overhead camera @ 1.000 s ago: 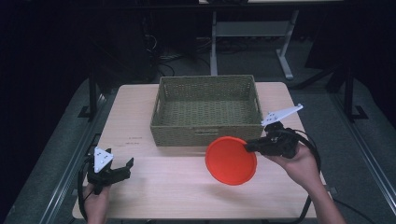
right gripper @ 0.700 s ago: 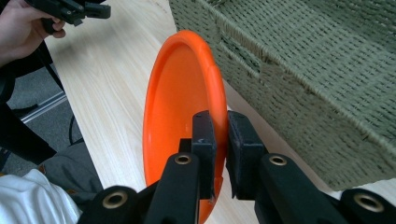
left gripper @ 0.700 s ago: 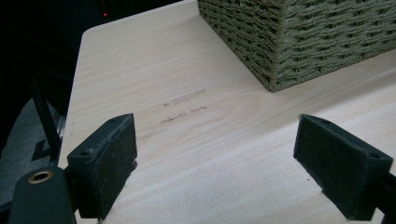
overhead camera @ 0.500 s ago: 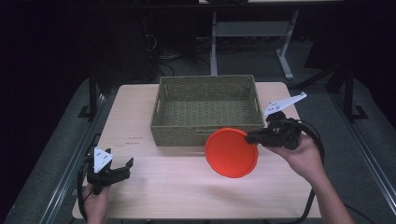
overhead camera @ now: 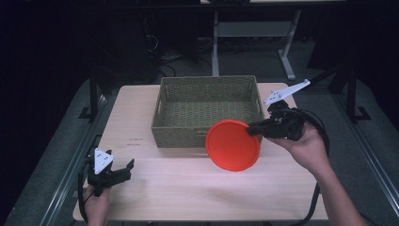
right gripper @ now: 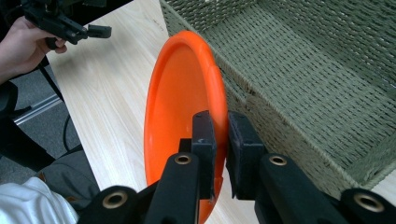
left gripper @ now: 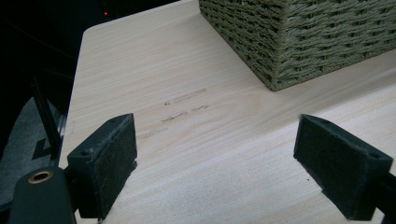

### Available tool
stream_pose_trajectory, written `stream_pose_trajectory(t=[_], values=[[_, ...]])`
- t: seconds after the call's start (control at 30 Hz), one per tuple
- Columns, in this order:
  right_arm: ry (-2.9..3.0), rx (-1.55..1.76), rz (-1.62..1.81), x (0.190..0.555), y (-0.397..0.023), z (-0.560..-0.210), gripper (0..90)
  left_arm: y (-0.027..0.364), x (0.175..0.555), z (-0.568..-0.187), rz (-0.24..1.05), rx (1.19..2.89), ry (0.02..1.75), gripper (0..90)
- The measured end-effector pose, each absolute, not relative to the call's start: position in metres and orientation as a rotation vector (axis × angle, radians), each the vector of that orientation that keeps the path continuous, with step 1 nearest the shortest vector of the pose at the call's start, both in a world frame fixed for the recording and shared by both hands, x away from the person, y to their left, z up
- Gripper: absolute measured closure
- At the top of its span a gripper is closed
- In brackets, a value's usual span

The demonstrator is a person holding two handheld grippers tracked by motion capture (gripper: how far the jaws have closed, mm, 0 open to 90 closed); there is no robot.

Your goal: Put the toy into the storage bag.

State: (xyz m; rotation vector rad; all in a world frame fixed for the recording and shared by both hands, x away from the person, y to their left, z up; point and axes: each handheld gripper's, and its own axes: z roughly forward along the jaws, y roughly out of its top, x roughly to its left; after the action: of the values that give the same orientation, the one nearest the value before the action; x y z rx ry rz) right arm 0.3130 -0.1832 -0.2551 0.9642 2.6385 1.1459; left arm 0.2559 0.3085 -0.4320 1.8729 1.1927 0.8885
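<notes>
Because the orange plate (overhead camera: 233, 144) hangs in the air from one pinch on its rim, we judge it light and stiff, most likely plastic; it keeps its round shape with no sag. Its surface looks smooth, so we would expect it to slip or swing if the grip loosened, and the raised rim is the natural place to take hold, as thin as it is. It sits tilted on edge just in front of the woven basket (overhead camera: 207, 109), over the basket's near wall at the right-hand corner, clear of the tabletop (overhead camera: 188, 188). In the right gripper view the right gripper (right gripper: 219, 135) has its jaws pressed nearly together, one pad on each face of the plate's rim. The left gripper (overhead camera: 110, 173) is well apart from all this, near the tabletop's near left corner, with its jaws spread wide and nothing between them but bare wood; in the left gripper view its pads (left gripper: 105, 163) stand clear of the basket's corner ahead.
</notes>
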Motion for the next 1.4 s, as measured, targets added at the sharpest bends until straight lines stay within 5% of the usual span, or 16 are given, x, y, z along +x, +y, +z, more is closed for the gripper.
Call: stream_pose_trajectory(t=[1.4], values=[[2.562, 1.029, 1.105, 0.373, -0.164, -0.208, 81.8, 0.308, 0.255, -0.432, 0.890, 1.877, 1.179, 12.8]])
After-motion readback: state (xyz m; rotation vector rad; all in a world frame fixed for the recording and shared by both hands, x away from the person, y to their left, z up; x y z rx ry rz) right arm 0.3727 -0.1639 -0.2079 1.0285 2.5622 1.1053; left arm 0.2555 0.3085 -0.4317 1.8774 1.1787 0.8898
